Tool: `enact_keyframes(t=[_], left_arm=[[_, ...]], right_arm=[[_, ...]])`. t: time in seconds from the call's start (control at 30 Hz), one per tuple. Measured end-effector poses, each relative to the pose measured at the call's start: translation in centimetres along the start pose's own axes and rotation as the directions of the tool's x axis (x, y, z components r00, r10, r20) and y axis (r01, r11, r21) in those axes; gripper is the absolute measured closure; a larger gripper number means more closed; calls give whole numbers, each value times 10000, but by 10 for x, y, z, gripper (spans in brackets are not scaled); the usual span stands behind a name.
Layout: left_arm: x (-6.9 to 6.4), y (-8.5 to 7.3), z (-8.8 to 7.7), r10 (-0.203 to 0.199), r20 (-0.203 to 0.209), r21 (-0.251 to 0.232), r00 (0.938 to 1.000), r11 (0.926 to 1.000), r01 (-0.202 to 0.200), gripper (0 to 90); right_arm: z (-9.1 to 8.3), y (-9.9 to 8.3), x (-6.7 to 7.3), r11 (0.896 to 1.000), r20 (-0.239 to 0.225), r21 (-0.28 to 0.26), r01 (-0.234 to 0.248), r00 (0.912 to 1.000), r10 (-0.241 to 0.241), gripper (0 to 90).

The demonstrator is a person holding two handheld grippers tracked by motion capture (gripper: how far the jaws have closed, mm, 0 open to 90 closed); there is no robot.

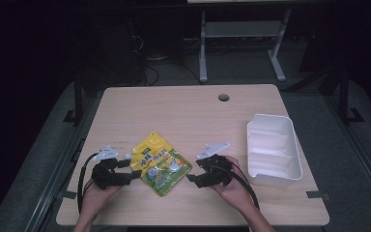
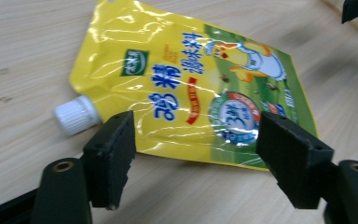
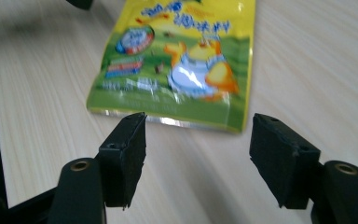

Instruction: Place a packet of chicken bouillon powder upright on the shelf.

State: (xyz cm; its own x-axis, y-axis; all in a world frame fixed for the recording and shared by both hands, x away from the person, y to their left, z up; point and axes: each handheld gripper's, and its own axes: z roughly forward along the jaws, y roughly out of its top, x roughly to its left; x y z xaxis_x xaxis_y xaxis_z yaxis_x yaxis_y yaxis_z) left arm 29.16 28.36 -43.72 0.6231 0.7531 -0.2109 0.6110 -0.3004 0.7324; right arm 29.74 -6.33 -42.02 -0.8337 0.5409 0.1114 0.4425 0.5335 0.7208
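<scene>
Where the person's forearms come in at the near edge of the pale wood-grain bench [image 1: 125, 104], each hand holds a black two-jaw gripper aimed inward at a glossy spout pouch [image 1: 160, 163] lying flat between them. On the near left, the left gripper [image 1: 136, 166] has its jaws spread wide with nothing between them, just beside the pouch's yellow edge; on the near right, the right gripper [image 1: 191, 174] is likewise wide open and empty, close to the pouch's green bottom seam. Seen along the left gripper's jaws, the pouch is shiny yellow-and-green film, printed with blue characters and a cartoon duck, wrinkled and catching light, with a small ribbed white screw cap [image 2: 76, 115] jutting from one corner. It looks soft, light and slippery, likely to sag and slide rather than hold its shape, so the flat sealed bottom edge or the stiff cap and spout seem the surest places to pinch. Farther right stands a white plastic bin [image 1: 274, 149], rectangular with rounded corners and open on top, well apart from the pouch. Beyond it, near the far edge, a round cable hole [image 1: 223, 97] pierces the bench.
</scene>
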Motion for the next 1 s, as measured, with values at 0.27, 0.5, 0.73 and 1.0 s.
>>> enact_keyframes(t=[0.27, 0.5, 0.73, 1.0], left_arm=[[12, -1, 4, -750, -132, 130, 9971, 9971, 751, 353], [19, -5, 3, -1312, -77, 215, 9913, 9911, 1313, 341], [21, -6, 8, -1578, 22, 513, 9875, 9862, 1575, 392], [16, -3, 19, -1853, -94, 741, 9826, 9798, 1855, 401]], right_arm=[[37, 35, 5, 9966, -375, 787, 229, 9991, -200, 406], [66, 35, 3, 9896, -209, 1426, 183, 9997, -155, 396], [74, 33, 2, 9861, 67, 1662, 50, 10000, -62, 407], [75, 32, 2, 9867, 103, 1627, -47, 9999, 30, 414]])
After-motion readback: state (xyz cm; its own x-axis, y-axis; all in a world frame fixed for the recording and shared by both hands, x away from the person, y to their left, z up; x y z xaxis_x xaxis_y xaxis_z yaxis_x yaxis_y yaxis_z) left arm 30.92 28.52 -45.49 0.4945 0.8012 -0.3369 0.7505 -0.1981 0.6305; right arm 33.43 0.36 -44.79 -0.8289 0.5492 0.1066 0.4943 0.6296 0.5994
